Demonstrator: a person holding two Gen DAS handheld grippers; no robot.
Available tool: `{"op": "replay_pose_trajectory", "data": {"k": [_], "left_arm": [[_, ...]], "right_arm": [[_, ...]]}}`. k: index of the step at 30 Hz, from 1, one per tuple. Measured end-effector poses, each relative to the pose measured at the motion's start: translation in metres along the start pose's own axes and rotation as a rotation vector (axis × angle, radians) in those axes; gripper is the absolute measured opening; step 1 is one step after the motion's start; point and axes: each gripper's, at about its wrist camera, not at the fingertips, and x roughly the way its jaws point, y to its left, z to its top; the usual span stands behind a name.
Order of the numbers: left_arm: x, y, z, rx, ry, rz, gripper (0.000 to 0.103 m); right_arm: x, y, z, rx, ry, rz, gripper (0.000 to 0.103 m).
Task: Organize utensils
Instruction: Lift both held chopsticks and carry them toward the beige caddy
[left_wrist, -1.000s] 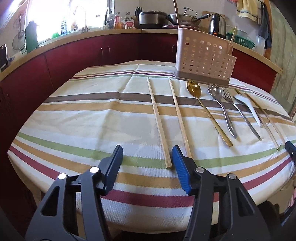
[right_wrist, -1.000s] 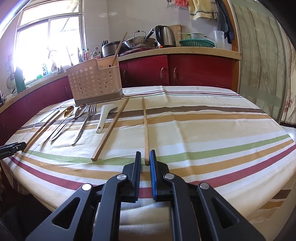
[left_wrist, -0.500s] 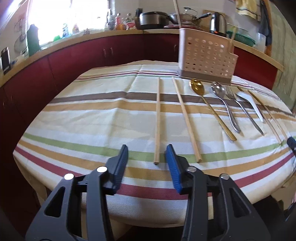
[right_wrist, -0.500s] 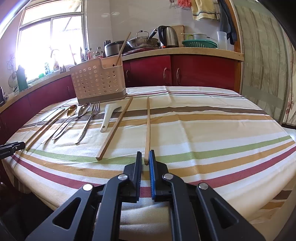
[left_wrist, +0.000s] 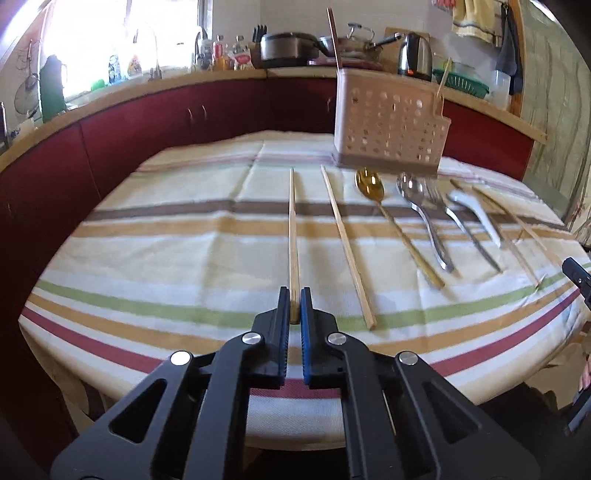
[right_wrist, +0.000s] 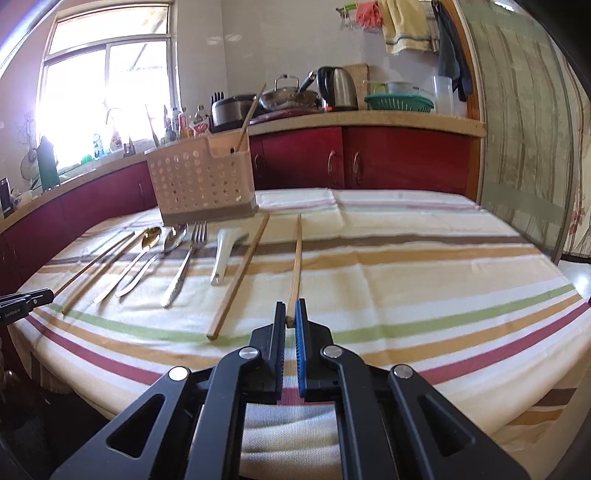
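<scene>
In the left wrist view my left gripper (left_wrist: 294, 295) has its jaws closing tight on the near end of the leftmost wooden chopstick (left_wrist: 292, 229), which lies along the striped tablecloth. Its twin chopstick (left_wrist: 345, 243) lies just to the right. In the right wrist view my right gripper (right_wrist: 290, 308) is shut on the near end of the rightmost chopstick (right_wrist: 296, 258), with another chopstick (right_wrist: 240, 273) beside it. Between the pairs lie a gold spoon (left_wrist: 370, 184), a silver spoon (left_wrist: 410, 188), a fork (right_wrist: 184, 266) and a white ceramic spoon (right_wrist: 224, 254). The perforated utensil basket (right_wrist: 199, 181) stands behind them.
The round table (left_wrist: 166, 240) ends just below both grippers. Red cabinets (right_wrist: 369, 155) and a worktop with a kettle (right_wrist: 338, 86), pots and bottles curve behind it. Two sticks stand in the basket. The other gripper's tip shows at each view's edge.
The left gripper shifted over the leftmost chopstick and closed from wide open onto its near end. The right gripper stayed shut on its chopstick, hardly moving.
</scene>
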Motion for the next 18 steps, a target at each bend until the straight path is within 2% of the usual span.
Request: {"op": "replay_pose_trajectory", "data": {"k": [10, 18], "left_arm": [[-0.045, 0.014, 0.036, -0.01, -0.102, -0.004, 0.006], [-0.068, 0.02, 0.076, -0.014, -0.177, -0.04, 0.006]], "right_arm": [[-0.033, 0.004, 0.051, -0.019, -0.149, -0.018, 0.006], [-0.034, 0.008, 0.095, -0.021, -0.215, 0.017, 0.006]]}}
